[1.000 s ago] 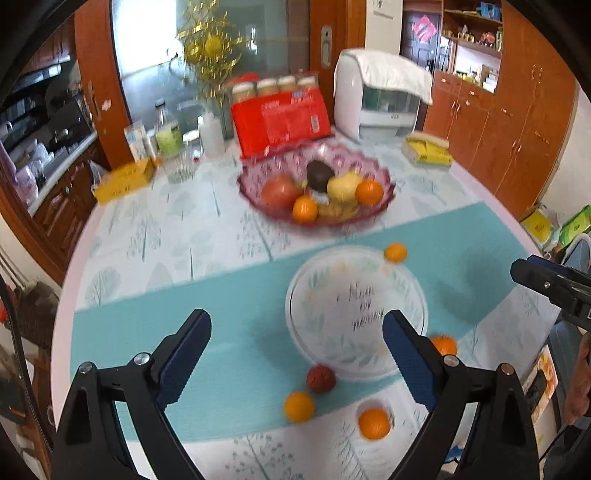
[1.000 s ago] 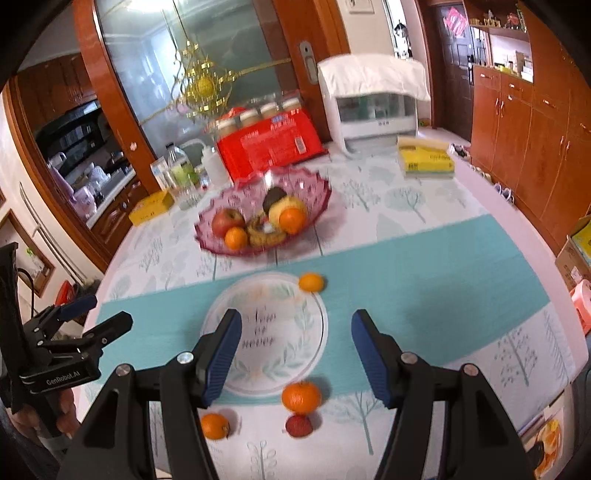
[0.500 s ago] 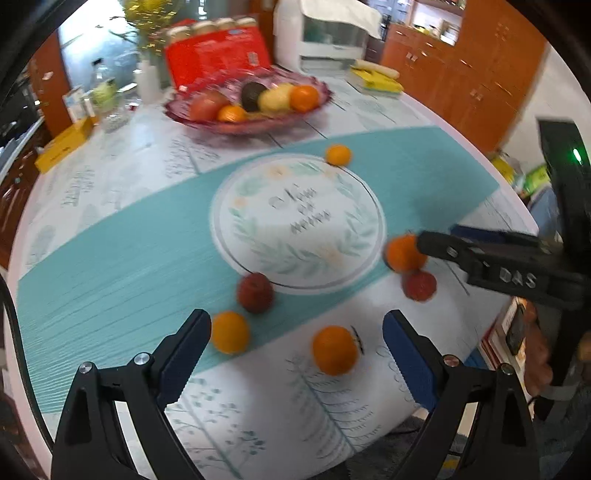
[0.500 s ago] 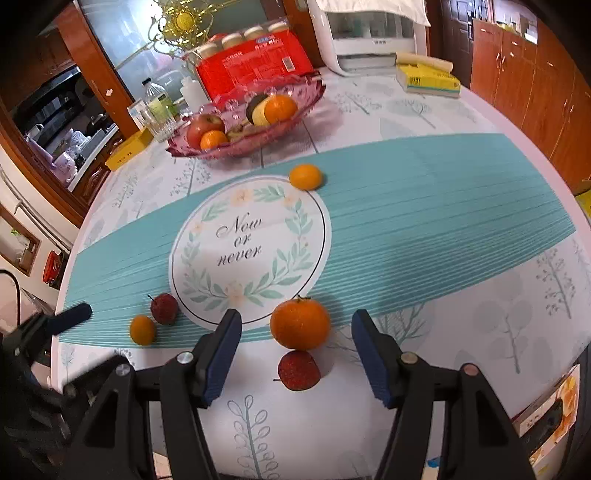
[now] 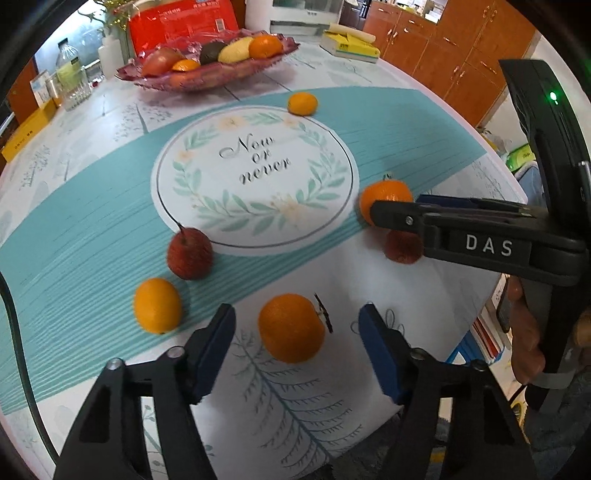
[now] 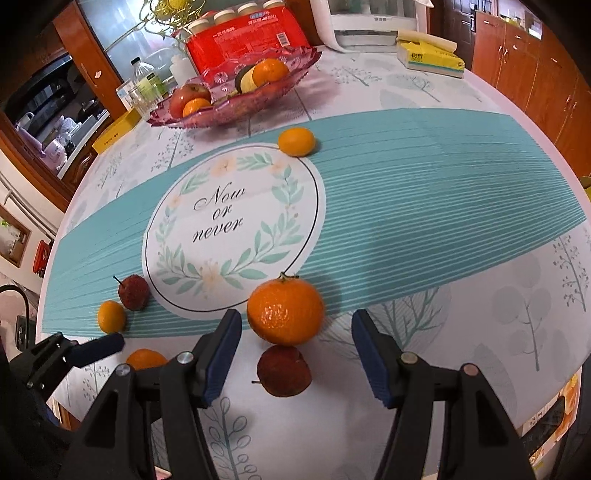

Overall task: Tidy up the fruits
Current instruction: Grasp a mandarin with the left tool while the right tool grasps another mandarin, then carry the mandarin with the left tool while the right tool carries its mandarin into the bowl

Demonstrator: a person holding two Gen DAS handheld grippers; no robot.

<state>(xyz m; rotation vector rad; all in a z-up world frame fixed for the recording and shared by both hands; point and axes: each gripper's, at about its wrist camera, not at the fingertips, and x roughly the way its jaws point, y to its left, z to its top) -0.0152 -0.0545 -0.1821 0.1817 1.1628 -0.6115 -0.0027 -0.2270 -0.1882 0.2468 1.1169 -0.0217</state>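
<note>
Loose fruit lies on the patterned tablecloth. My left gripper (image 5: pixel 297 326) points down at a stemmed orange (image 5: pixel 291 326) that sits between its blue pads. Its jaws are closing, with a gap still showing on both sides. A small orange (image 5: pixel 157 304) and a red bumpy fruit (image 5: pixel 189 258) lie to its left. My right gripper (image 6: pixel 297 330) is open over a large mandarin (image 6: pixel 284 310) and a red fruit (image 6: pixel 283 371), touching neither. Another mandarin (image 6: pixel 296 141) lies further back. The pink glass bowl (image 6: pixel 295 79) at the back holds several fruits.
A red package (image 6: pixel 247 35), bottles (image 6: pixel 146 83), a yellow box (image 6: pixel 116 131), yellow books (image 6: pixel 430 55) and a white appliance (image 6: pixel 365 22) stand behind the bowl. The round table's edge (image 5: pixel 491 295) runs close on the right, where a hand (image 5: pixel 524 354) holds the right gripper.
Both grippers have come down close to the tabletop fruit. The left jaws have narrowed around the stemmed orange. The right jaws keep the same width.
</note>
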